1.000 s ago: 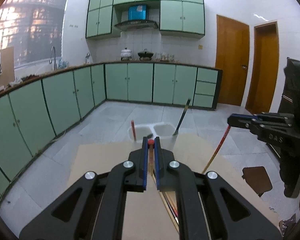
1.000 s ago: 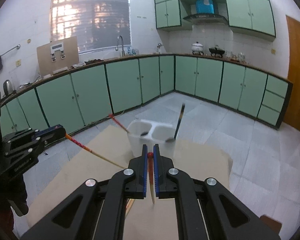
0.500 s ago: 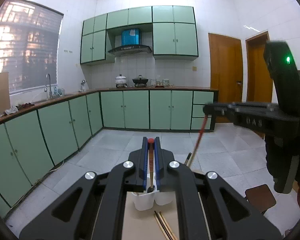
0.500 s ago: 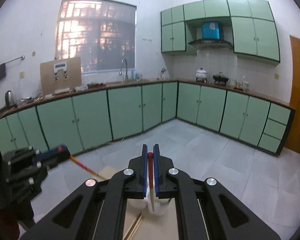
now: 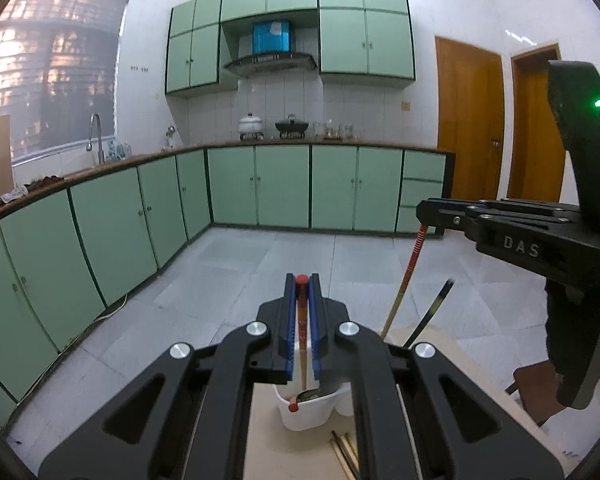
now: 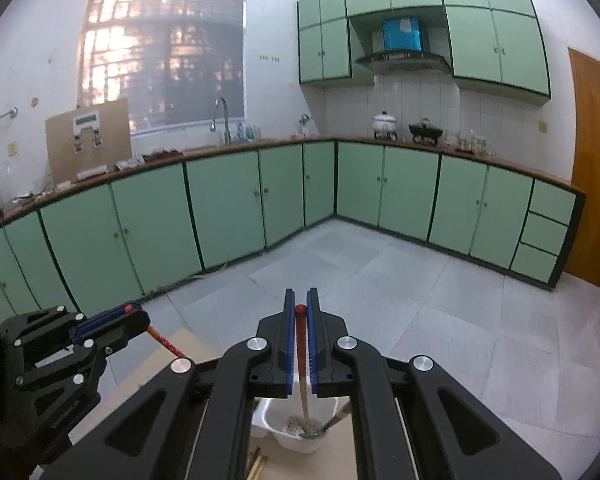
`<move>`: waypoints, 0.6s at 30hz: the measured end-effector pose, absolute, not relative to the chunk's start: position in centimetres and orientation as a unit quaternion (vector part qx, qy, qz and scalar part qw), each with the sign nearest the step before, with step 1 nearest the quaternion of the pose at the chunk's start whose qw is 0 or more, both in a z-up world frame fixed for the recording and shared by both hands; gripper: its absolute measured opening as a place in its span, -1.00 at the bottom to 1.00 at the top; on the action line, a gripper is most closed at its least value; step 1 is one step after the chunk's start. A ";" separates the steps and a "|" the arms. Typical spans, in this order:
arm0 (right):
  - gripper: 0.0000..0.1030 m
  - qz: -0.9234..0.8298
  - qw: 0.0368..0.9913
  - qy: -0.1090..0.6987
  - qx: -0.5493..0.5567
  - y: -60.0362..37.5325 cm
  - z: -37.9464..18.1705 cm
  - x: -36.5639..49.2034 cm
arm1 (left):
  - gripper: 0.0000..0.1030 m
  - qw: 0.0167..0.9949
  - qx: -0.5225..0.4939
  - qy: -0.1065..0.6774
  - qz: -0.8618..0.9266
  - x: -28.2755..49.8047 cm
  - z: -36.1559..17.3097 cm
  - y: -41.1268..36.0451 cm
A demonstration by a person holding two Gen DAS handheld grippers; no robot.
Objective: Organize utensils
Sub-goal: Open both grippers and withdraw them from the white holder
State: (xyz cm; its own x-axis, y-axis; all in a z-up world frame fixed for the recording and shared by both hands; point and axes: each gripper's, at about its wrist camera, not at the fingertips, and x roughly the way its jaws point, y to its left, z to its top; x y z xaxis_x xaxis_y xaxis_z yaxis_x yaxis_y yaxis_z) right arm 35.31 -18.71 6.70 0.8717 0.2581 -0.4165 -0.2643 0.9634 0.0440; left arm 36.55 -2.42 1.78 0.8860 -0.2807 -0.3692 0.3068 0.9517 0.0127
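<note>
**Both chopsticks poised over the white holder**

While each claw stays out of the holder itself, we judge the step in hand to be the drop: two chopsticks are lined up above the white holder point(image 5: 306, 410) low in the frame, ready to go in. Our left claw point(image 5: 302, 308) is closed tight on a red-tipped chopstick point(image 5: 301, 344), which hangs down between the blue pads toward the compartment at lower centre, where another red tip and a spoon bowl already sit. Our right claw point(image 6: 301, 320) is likewise pinched on a second chopstick point(image 6: 302, 364), its lower end reaching into the holder point(image 6: 296, 436) beside a slotted metal utensil point(image 6: 304, 427). A dark handle point(image 5: 432, 312) leans out of the holder at centre right. Loose chopsticks point(image 5: 344, 452) lie on the bench point(image 5: 264, 440) just in front of the holder.

Next, we think, each claw must lower a little, keep its stick inside the rim, and then part its pads; whether the two sticks share one compartment we cannot tell.
</note>
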 end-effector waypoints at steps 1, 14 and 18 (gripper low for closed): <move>-0.89 0.136 0.966 0.222 -0.009 -18.7 6.2 35.5 | -0.88 0.969 0.036 0.190 -0.152 36.9 1.5 -2.4; -0.17 0.106 0.972 0.209 0.008 -21.5 5.7 31.7 | -0.01 0.974 0.022 0.169 -0.147 33.3 2.9 -0.6; 0.26 0.093 0.975 0.201 0.011 -22.4 5.3 28.9 | 0.33 0.976 0.013 0.165 -0.144 30.2 2.6 0.5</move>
State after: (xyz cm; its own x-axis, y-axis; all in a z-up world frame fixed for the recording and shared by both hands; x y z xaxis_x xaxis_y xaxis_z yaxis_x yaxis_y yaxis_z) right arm 28.88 -22.41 5.27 0.9023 0.1854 -0.3891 -0.1768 0.9825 0.0583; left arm 30.24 0.49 2.55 0.9039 -0.2771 -0.3260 0.2855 0.9581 -0.0228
